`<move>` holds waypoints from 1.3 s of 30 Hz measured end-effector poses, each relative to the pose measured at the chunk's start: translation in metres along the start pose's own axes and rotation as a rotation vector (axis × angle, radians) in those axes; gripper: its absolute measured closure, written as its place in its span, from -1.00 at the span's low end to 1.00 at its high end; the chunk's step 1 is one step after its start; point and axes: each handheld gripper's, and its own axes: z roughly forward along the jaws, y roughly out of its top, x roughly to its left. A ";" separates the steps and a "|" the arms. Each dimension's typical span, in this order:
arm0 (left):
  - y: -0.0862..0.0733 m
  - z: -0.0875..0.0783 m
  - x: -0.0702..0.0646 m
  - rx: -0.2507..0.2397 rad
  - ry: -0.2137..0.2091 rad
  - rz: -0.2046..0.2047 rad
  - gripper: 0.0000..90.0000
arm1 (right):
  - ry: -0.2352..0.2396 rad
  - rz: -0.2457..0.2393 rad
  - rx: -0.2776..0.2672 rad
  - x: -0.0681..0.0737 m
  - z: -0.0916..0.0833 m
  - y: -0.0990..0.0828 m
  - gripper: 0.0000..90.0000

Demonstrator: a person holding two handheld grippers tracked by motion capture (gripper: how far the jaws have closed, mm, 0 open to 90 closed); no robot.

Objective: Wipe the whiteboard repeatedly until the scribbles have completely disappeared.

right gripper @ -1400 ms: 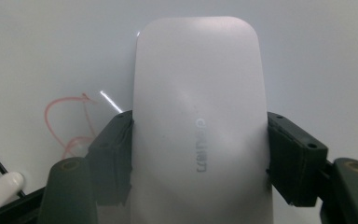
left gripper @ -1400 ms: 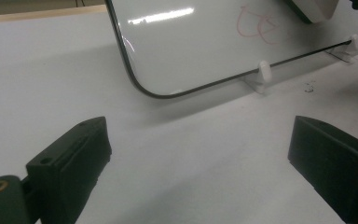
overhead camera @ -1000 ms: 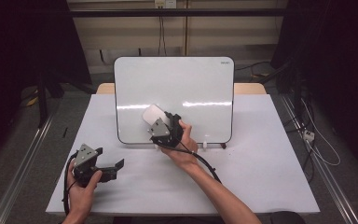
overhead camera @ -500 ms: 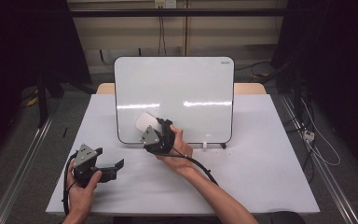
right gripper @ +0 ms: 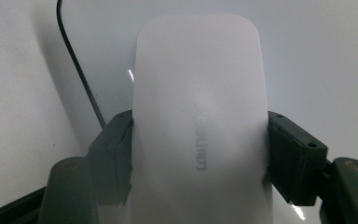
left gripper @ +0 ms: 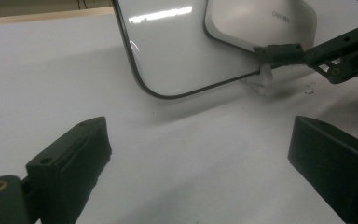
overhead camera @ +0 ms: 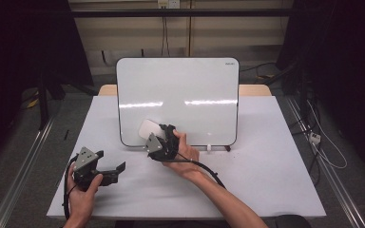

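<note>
Right gripper (overhead camera: 158,140), jaws clamped on a white rounded plastic eraser (right gripper: 199,126) pressed against the glossy upright whiteboard (overhead camera: 190,90) near its lower-left corner, might tip that board if shoved hard.

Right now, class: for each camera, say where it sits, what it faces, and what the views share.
High view: above the table, facing the whiteboard; both forearms show.
Left gripper view: on the left hand-held gripper, open, facing the whiteboard's corner.
Right gripper view: on the right hand-held gripper, clamping a white eraser.
Shared: whiteboard, eraser.
</note>
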 end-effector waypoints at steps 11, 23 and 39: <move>0.000 0.001 0.000 0.001 0.002 -0.002 -0.88 | -0.026 0.074 0.054 -0.020 -0.016 -0.024 -0.30; 0.000 0.001 0.000 0.001 0.003 -0.003 -0.88 | -0.079 0.182 0.066 -0.042 -0.029 -0.048 -0.30; 0.002 0.004 -0.001 0.002 -0.005 0.004 -0.88 | -0.103 0.221 0.022 -0.048 -0.014 -0.021 -0.30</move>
